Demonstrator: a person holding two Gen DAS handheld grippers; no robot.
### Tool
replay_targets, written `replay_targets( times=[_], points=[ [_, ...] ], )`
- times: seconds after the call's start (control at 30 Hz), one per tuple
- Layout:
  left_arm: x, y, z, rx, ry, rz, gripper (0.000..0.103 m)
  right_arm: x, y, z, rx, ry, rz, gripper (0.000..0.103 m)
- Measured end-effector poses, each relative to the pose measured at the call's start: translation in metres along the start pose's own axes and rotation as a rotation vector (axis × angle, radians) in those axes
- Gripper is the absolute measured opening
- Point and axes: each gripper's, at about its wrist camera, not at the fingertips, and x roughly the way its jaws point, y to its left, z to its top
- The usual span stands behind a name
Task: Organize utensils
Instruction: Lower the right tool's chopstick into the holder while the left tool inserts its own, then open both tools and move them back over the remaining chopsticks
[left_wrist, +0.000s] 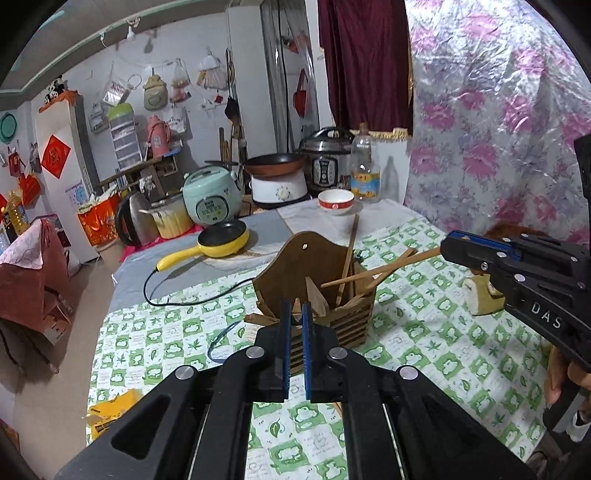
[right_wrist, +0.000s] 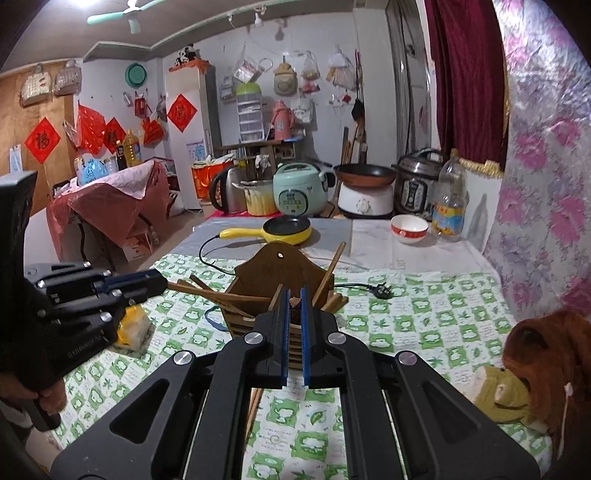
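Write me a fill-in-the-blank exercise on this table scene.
The cloth is checked white and ___.
The pan with the cord is ___.
The bowl stands beside a clear ___.
The right gripper holds a chopstick that reaches into the wooden ___.
Missing words: green; yellow; bottle; holder.

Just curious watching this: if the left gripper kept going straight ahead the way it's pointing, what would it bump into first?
Most likely the wooden utensil holder directly ahead of the left gripper, or the wooden utensils sticking out of it. Depth is hard to judge here.
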Motion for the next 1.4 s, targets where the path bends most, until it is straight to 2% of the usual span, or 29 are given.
replay_targets(
  times=[0.1, 0.13, 0.17, 0.2, 0.27, 0.33, 0.57, 0.67, 0.8, 0.83, 1.4],
  points=[
    [0.016, 0.003, 0.003, -0.024, 0.030, -0.015, 0.007, 0.013, -0.002, 0.003, 0.024, 0.010, 0.015, 0.007],
    [0.021, 0.004, 0.005, -0.028, 0.034, -0.006, 0.007, 0.016, -0.002, 0.004, 0.034, 0.011, 0.020, 0.011],
    [0.024, 0.004, 0.005, -0.032, 0.033, 0.006, 0.013, 0.019, -0.004, 0.005, 0.053, 0.010, 0.024, 0.011],
    [0.026, 0.006, 0.007, -0.045, 0.034, 0.010, 0.034, 0.022, -0.006, 0.005, 0.070, 0.015, 0.030, 0.014],
    [0.022, 0.008, 0.008, -0.071, 0.014, 0.020, 0.055, 0.022, -0.009, 0.004, 0.094, 0.012, 0.041, 0.021],
    [0.015, 0.009, 0.008, -0.074, -0.006, 0.020, 0.055, 0.018, -0.011, 0.002, 0.102, -0.002, 0.040, 0.027],
    [-0.010, 0.007, -0.004, -0.091, -0.034, 0.016, 0.067, -0.011, -0.009, -0.012, 0.091, -0.034, 0.031, 0.029],
    [-0.018, 0.003, -0.015, -0.094, -0.028, 0.007, 0.069, -0.021, -0.010, -0.021, 0.101, -0.034, 0.016, 0.036],
    [-0.023, -0.001, -0.030, -0.131, -0.002, -0.012, 0.069, -0.031, -0.012, -0.035, 0.123, -0.023, -0.010, 0.054],
    [-0.025, -0.002, -0.036, -0.143, 0.004, -0.019, 0.069, -0.034, -0.013, -0.038, 0.129, -0.020, -0.015, 0.056],
    [-0.055, -0.026, -0.085, -0.183, 0.053, -0.034, 0.075, -0.067, -0.004, -0.088, 0.163, 0.028, -0.050, 0.065]
  ],
)
